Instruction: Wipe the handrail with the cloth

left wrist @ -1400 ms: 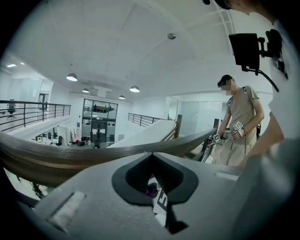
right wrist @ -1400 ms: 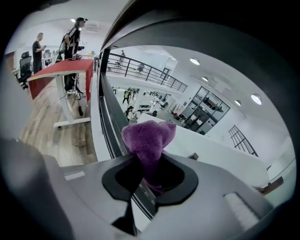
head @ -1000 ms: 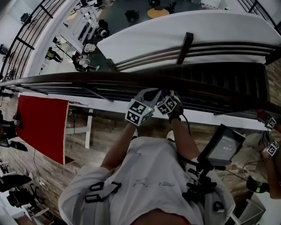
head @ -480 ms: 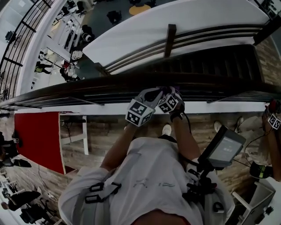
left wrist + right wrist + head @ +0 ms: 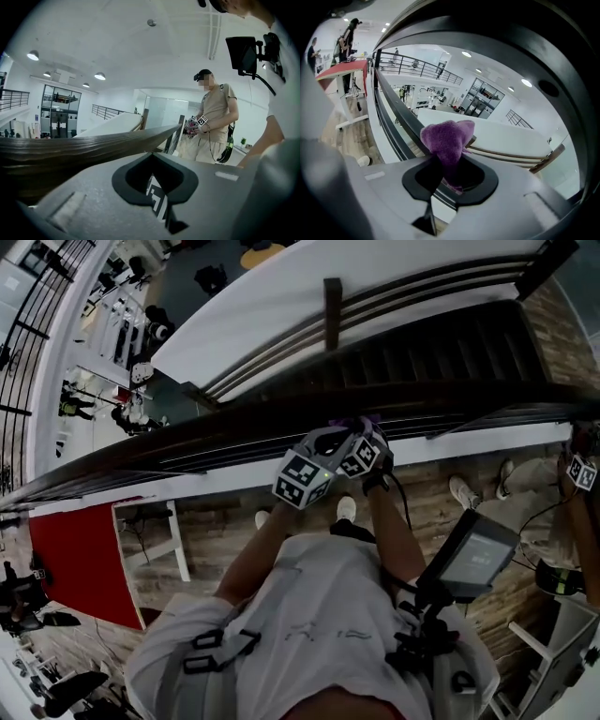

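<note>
Wood flooring and a white balcony edge lay below the dark handrail (image 5: 187,442), with an open atrium beyond it. At the rail, the right gripper (image 5: 450,176) had its jaws closed on the purple cloth (image 5: 446,140), which bunched up out of them right at the rail's top. Just beside it, the left gripper (image 5: 154,187) had its jaws together with nothing between them. Further along the rail another person (image 5: 213,122) stood holding grippers, and a red table (image 5: 80,559) stood well off to the left.
</note>
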